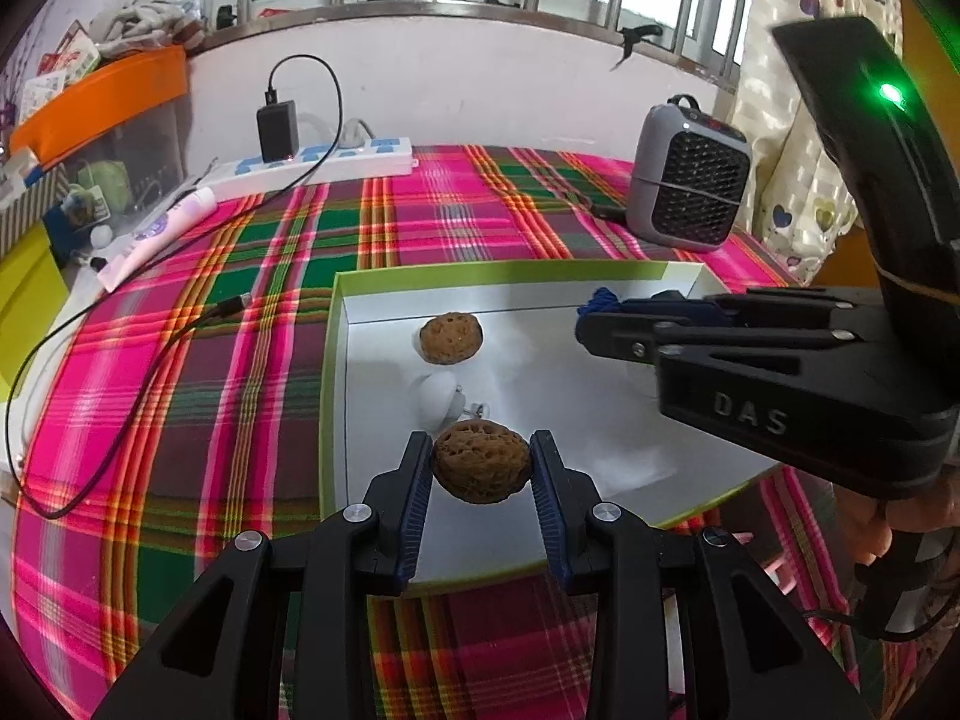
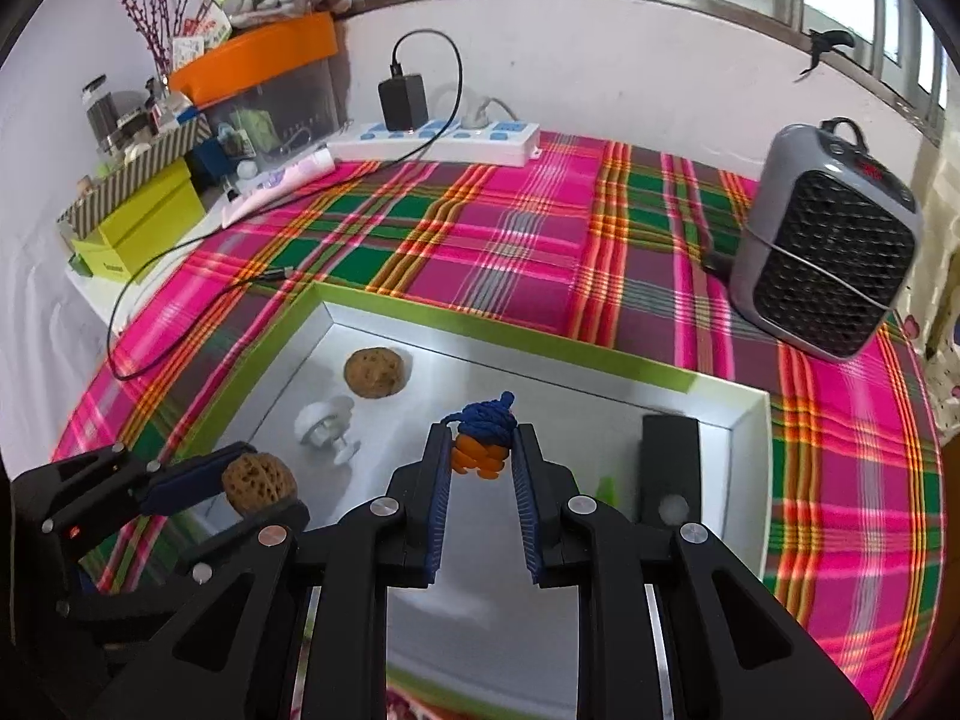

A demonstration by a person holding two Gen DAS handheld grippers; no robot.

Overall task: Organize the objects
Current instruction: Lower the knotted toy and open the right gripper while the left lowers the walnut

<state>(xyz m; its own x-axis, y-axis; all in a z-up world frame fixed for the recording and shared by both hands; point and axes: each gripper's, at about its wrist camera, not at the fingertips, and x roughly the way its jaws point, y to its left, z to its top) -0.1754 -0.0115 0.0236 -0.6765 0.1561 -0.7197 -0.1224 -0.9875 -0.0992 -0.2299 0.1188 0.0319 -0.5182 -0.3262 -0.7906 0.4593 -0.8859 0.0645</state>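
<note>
My left gripper (image 1: 482, 457) is shut on a brown walnut (image 1: 482, 471), held just above the near part of a green-rimmed silver tray (image 1: 498, 267). A second walnut (image 1: 451, 339) and a small white plastic piece (image 1: 441, 399) lie on the tray's left side. My right gripper (image 2: 482, 456) is shut on an orange charm (image 2: 477, 461) with a blue knotted cord (image 2: 489, 414), over the middle of the tray (image 2: 540, 339). In the left wrist view the right gripper (image 1: 591, 318) comes in from the right. A black box (image 2: 670, 468) stands in the tray's right part.
The tray sits on a pink and green plaid cloth (image 2: 510, 228). A grey fan heater (image 2: 831, 246) stands at the back right. A white power strip (image 2: 432, 141) with a black charger and trailing cable lies at the back. Boxes and clutter fill the far left.
</note>
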